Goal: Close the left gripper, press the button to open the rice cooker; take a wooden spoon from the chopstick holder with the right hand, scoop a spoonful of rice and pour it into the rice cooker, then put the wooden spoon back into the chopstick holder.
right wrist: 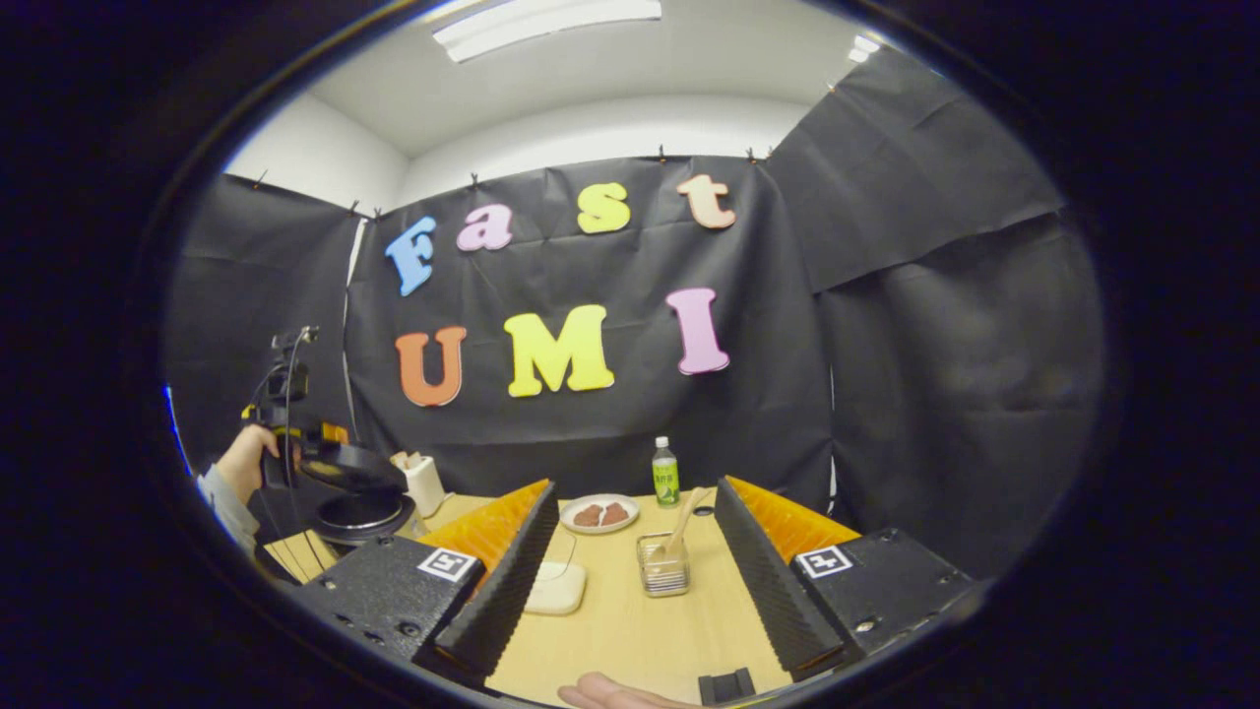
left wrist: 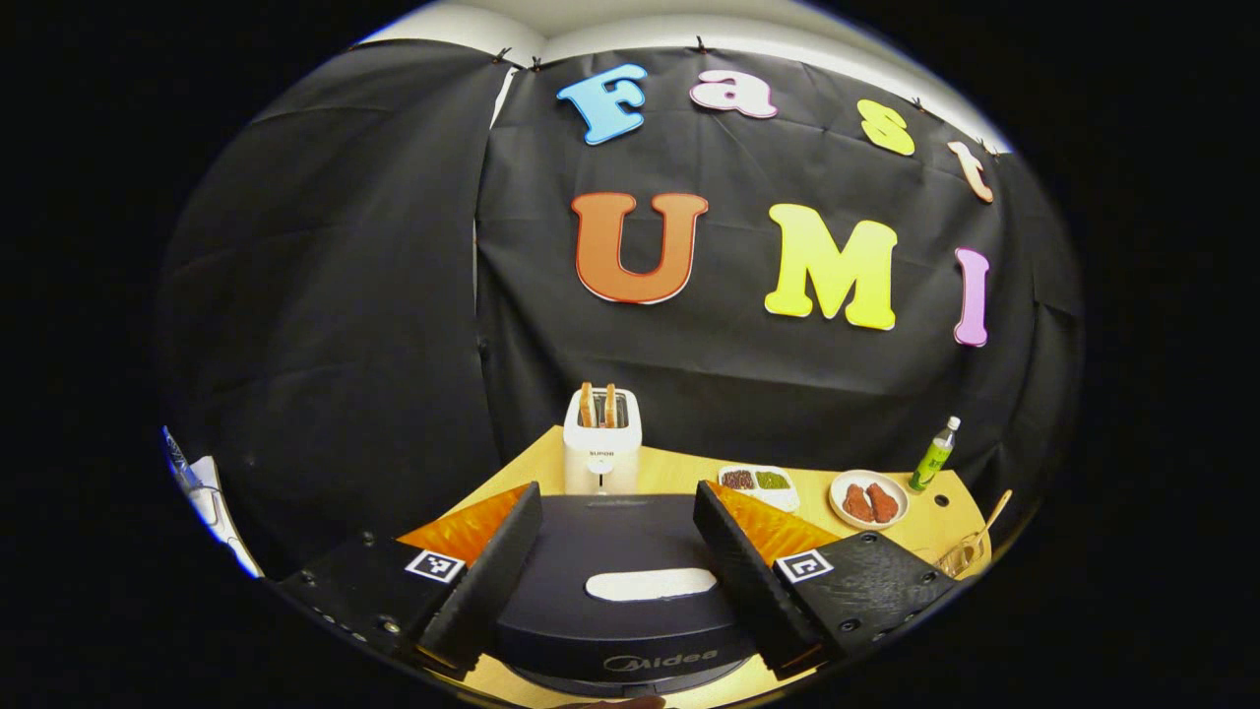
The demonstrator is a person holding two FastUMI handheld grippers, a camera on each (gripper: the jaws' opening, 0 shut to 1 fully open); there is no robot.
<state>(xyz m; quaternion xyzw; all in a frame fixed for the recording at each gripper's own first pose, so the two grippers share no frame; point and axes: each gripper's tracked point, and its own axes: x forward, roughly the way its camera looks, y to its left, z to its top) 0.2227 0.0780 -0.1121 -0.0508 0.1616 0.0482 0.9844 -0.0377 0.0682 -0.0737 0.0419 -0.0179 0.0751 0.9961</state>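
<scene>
A dark rice cooker [left wrist: 630, 591] with a white oval on its lid lies close below my left gripper [left wrist: 618, 489], whose open fingers stand over the lid's two sides. In the right gripper view the rice cooker [right wrist: 359, 502] is at the far left, its lid tilted up off the body, and a hand holds the left gripper [right wrist: 295, 438] over it. My right gripper [right wrist: 635, 485] is open above the table. A wire chopstick holder [right wrist: 662, 571] stands ahead between its fingers, with the wooden spoon [right wrist: 684, 520] leaning in it. The same chopstick holder [left wrist: 960, 556] sits at the table's right edge.
Behind the cooker stands a white toaster [left wrist: 601, 448] with bread. A divided white dish [left wrist: 760, 483], a plate of reddish food [left wrist: 868, 500] and a green bottle [left wrist: 933, 455] lie along the back of the wooden table [right wrist: 630, 630]. A hand [right wrist: 600, 694] shows at the near edge.
</scene>
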